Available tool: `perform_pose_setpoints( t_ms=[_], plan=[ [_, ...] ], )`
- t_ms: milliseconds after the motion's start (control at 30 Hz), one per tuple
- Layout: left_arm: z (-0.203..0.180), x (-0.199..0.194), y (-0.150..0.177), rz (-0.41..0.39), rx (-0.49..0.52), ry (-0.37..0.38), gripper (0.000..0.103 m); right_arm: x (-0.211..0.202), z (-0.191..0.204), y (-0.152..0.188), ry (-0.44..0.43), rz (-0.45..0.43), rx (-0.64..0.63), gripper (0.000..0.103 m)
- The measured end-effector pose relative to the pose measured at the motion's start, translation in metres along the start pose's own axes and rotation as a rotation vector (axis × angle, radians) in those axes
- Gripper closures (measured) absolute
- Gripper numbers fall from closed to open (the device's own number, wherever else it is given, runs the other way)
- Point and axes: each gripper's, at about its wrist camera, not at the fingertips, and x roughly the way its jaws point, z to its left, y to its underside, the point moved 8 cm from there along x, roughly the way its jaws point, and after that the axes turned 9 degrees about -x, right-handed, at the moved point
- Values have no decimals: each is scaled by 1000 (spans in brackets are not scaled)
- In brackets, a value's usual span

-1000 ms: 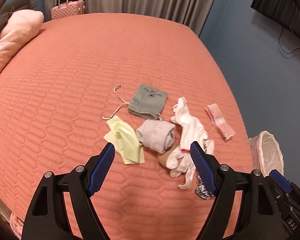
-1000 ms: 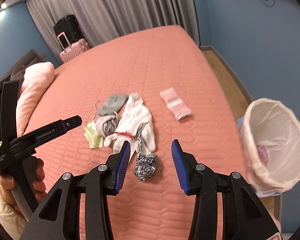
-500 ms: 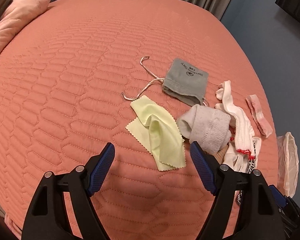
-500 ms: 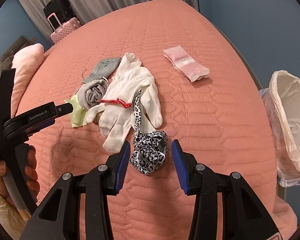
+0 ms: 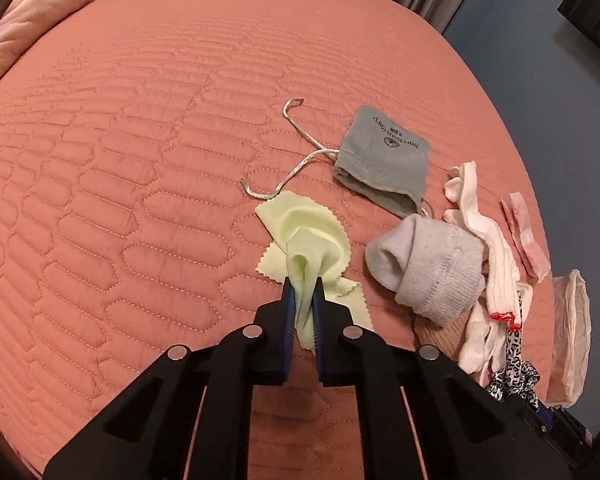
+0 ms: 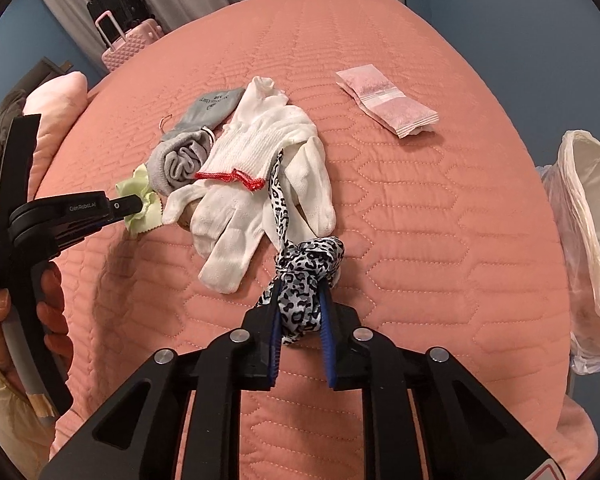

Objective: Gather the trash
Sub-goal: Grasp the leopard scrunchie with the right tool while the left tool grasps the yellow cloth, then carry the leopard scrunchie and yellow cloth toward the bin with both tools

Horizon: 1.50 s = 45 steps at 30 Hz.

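On a salmon quilted bed point(image 5: 140, 200), the left gripper point(image 5: 302, 292) has just closed, clamping a pale green cloth point(image 5: 304, 236). The right gripper point(image 6: 300, 300) has just closed on a leopard-print scarf point(image 6: 308, 268). A lined bin point(image 6: 588, 240) stands at three o'clock beside the bed.

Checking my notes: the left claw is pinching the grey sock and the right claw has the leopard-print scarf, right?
Not quite. The left wrist view shows the left claw pinching the yellow-green cloth; the grey sock lies untouched beside it. The right claw does have the leopard-print scarf.
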Motion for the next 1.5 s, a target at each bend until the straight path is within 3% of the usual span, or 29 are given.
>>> perform_pose_setpoints(
  t_ms=[333, 800, 1500],
  plan=[
    [-42, -72, -1, -83, 79, 88, 99, -81, -3, -39, -9, -164, 2, 90],
    [-175, -176, 17, -228, 291, 240, 99, -217, -38, -80, 34, -407, 31, 90],
    [-318, -220, 74, -282, 531, 364, 99, -322, -127, -73, 170, -575, 109, 90]
  ],
)
